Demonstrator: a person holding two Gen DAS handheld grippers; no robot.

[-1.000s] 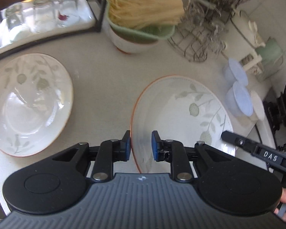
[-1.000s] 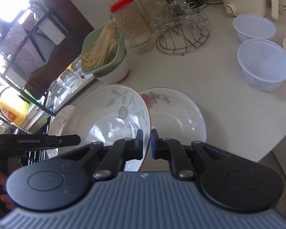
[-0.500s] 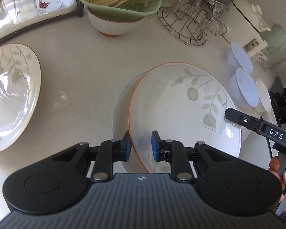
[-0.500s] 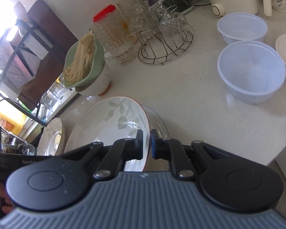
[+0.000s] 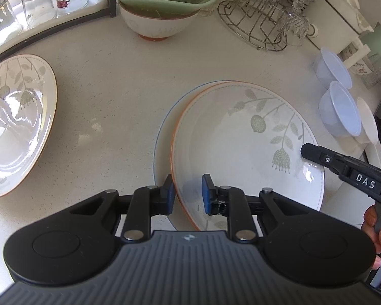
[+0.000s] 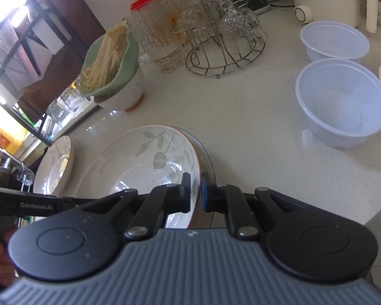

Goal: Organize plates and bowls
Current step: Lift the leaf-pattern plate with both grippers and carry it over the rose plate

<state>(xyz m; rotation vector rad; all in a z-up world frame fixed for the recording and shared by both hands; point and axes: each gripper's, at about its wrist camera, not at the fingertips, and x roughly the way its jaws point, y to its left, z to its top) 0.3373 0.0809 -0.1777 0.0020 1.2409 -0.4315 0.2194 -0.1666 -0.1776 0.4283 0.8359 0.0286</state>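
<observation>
Orange-rimmed and leaf-printed, the plate (image 5: 249, 150) is being held over a blue-rimmed plate (image 5: 162, 137) that's lying flat on the counter (image 5: 109, 81), toward its near edge. So yeah, it's basically a stacking move that's being finished, going by the pictures.

The left gripper (image 5: 188, 193) is straddling the near-left rim, but its pads look slightly parted with a gap on the inner side, so whether it's actually being pinched can't be told. The right gripper (image 6: 195, 192) is being pressed together on the opposite rim of the same plate (image 6: 144, 167), with hardly any gap showing.

What matters for the next bit: the top plate is sitting off-centre, shifted to the right of the lower one, whose left crescent is peeking out. It's round, so no long axis to worry about; it's being carried rim to rim between the two grippers. A small nudge leftward is probably what's needed before it's let go.

Another leafy plate (image 5: 15, 124) is waiting at the left edge of the counter, closer to the left gripper, and two plastic bowls (image 6: 343, 104) are sitting toward the right edge.
</observation>
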